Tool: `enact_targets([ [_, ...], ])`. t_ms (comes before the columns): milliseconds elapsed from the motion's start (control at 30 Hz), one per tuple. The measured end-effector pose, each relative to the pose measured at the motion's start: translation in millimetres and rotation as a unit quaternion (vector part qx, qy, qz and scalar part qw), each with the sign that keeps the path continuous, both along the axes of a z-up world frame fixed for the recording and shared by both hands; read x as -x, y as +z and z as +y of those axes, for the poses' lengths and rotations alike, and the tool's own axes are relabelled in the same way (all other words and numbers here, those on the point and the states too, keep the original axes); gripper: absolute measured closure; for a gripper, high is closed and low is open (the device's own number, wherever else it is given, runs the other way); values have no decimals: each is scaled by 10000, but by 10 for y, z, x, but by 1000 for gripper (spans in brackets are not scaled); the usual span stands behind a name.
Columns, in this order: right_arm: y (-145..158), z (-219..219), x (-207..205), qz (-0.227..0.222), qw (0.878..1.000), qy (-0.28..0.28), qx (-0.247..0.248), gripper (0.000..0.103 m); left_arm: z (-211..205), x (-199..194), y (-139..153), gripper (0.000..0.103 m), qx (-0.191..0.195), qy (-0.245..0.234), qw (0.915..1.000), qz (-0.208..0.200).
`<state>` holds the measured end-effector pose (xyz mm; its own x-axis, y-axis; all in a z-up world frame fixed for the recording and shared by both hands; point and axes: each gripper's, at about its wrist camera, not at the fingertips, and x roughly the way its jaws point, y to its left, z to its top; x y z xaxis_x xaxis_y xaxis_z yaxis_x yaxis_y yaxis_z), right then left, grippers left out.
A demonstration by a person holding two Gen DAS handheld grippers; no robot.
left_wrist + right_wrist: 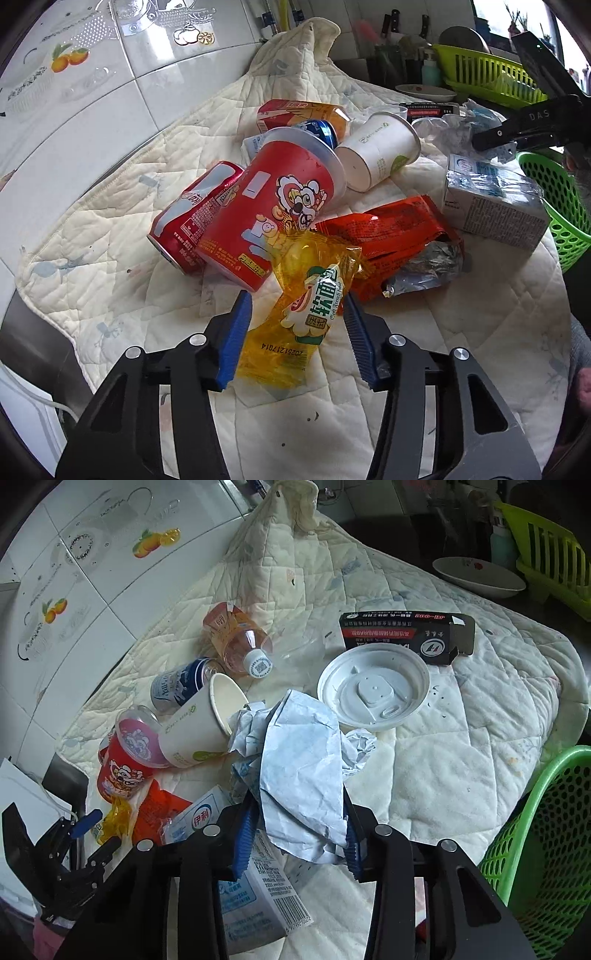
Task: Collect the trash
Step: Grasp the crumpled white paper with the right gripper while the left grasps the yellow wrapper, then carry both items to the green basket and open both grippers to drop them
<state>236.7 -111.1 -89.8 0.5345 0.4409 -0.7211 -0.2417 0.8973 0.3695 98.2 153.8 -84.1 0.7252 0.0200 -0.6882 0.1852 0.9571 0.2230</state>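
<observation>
My left gripper (297, 314) is shut on a yellow snack wrapper (310, 295), held a little above the quilted cloth (110, 229). Behind it lie a red snack cup (273, 206), a red can (195, 218), a white paper cup (380, 151), a red foil wrapper (391, 240) and a milk carton (495, 203). My right gripper (297, 823) is shut on crumpled white paper (299, 760), lifted above the milk carton (255, 886). A green mesh basket (535, 849) stands at the right. The left gripper also shows in the right wrist view (92, 830).
A white plastic lid (373, 686), a black box (406, 635), a plastic bottle (236, 638) and a blue can (181, 683) lie on the cloth. A dish (476, 576) and a lime drying rack (484, 70) stand behind. Tiled wall at left.
</observation>
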Motion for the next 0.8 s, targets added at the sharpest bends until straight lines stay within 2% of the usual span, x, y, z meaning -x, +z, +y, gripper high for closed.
enact_targets([
  [100, 116, -59, 109, -196, 9998, 4, -5, 65, -6, 37, 27, 71, 97, 3, 10000, -13],
  [233, 271, -210, 295, -429, 9990, -56, -70, 65, -15, 130, 98, 82, 274, 60, 9996, -87],
  [500, 356, -841, 662, -682, 9955, -625, 190, 65, -170, 350, 420, 82, 451, -88, 9981, -405],
  [633, 242, -1263, 814, -623, 9915, -1033, 489, 65, -395, 374, 614, 82, 535, -342, 9964, -564],
  [800, 26, -1753, 947, -369, 9850, -1520, 735, 62, -828, 329, 807, 82, 728, -893, 9911, -669],
])
